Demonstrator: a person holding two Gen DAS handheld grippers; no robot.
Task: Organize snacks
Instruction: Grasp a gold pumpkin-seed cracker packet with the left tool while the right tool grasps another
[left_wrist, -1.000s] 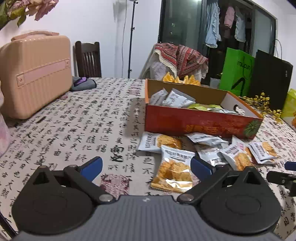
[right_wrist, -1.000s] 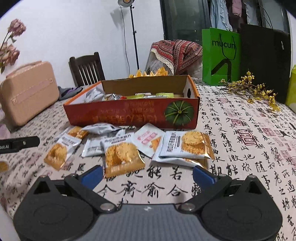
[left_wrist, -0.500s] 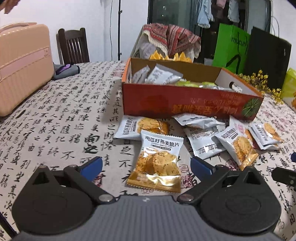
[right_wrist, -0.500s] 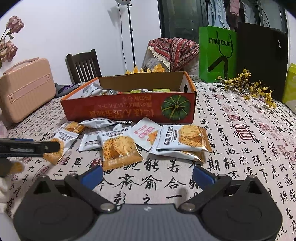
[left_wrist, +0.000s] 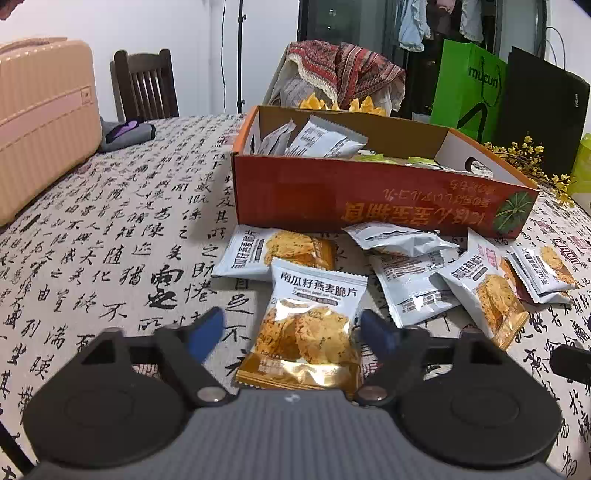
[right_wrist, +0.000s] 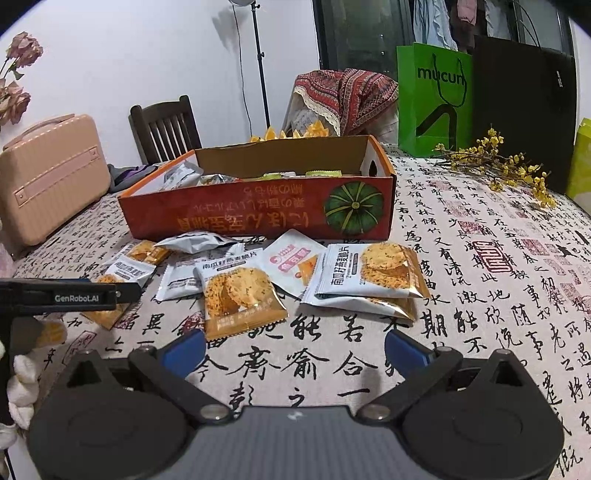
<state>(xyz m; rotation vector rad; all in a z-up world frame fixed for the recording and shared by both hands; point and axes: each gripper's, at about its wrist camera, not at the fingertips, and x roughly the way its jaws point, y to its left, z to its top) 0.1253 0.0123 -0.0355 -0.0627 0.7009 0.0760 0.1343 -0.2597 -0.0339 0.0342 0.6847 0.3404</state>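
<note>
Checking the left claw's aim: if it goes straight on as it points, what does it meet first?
Probably the crisp packet lying between the closing fingers of the left claw; they don't look pressed on it yet. Depth is hard to judge.

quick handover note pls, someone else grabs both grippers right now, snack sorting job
Left gripper: jaws closing around the nearest cracker packet, which lies flat on the tablecloth; pads not yet on it.
Right gripper: open, empty, hovering over bare cloth short of the loose packets.
Orange box: already holds several packets along its back and left side.
Left to do: finish the left grasp, drop that packet in the box, then clear the rest of the packets scattered on the cloth in front of it.
</note>
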